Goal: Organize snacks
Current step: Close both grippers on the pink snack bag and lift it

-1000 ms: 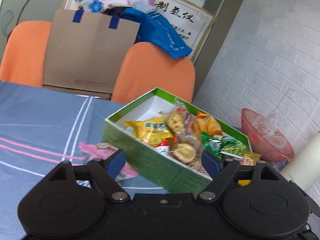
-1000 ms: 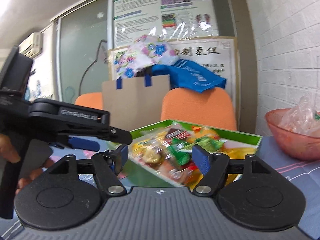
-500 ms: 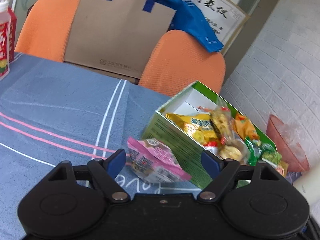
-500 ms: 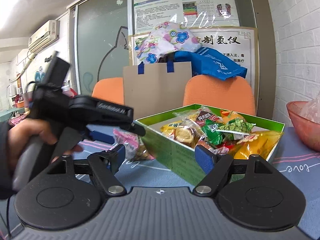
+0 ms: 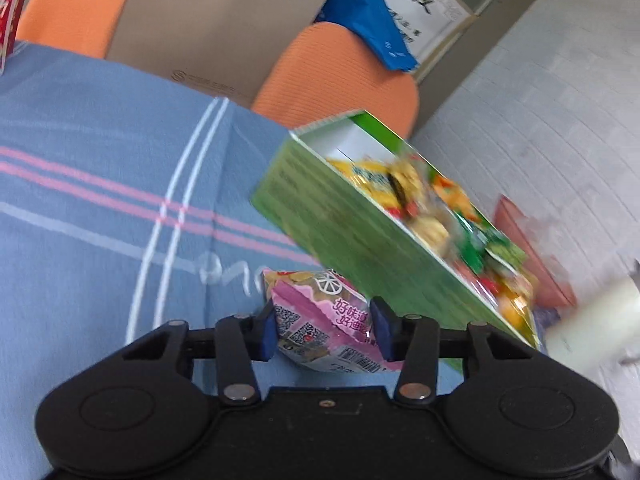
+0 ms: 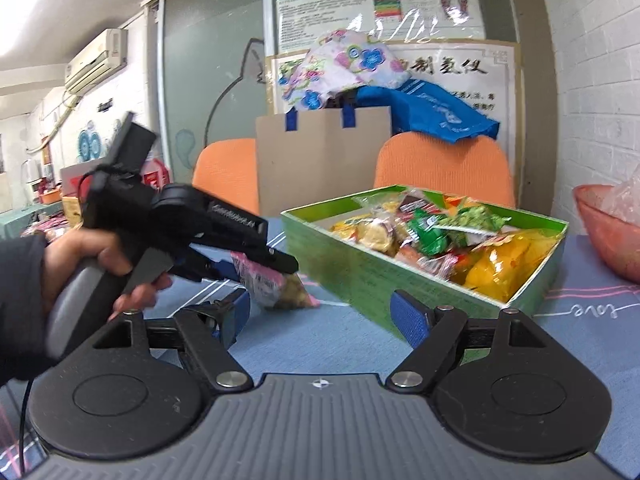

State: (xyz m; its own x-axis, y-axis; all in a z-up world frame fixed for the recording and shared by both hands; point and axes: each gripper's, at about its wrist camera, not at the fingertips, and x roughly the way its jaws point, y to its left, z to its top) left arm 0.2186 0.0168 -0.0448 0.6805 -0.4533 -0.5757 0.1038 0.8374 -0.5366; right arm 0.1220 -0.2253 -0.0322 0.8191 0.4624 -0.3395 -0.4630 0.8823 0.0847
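Covering the whole tabletop, a blue cloth (image 5: 100, 152) with pink and white stripes carries everything I am working with. On it, toward the right edge near the white brick wall, I see the green box (image 6: 360, 276), a shallow open carton with a white inside, packed with yellow, green and orange snack packets; its far left corner shows bare white floor. Beyond the far edge stand two orange chairs (image 6: 444, 164) with a brown paper bag (image 6: 324, 156) between them. A pink bowl (image 6: 600, 228) sits just past the box's right end.

My left gripper (image 5: 324, 330) points down at the cloth beside the box's near long wall, and I see its jaws closing around the pink snack packet (image 5: 320, 320). That packet is a puffy pillow pouch, pink with a pale yellow top, white Chinese lettering, two QR codes and a barcode on the side facing me. It lies on the cloth just beside the box, between the blue pads; whether both pads press it yet I cannot tell, the view being blurred.

My right gripper (image 6: 326, 316) hovers low over the near edge, jaws spread wide with nothing between them.
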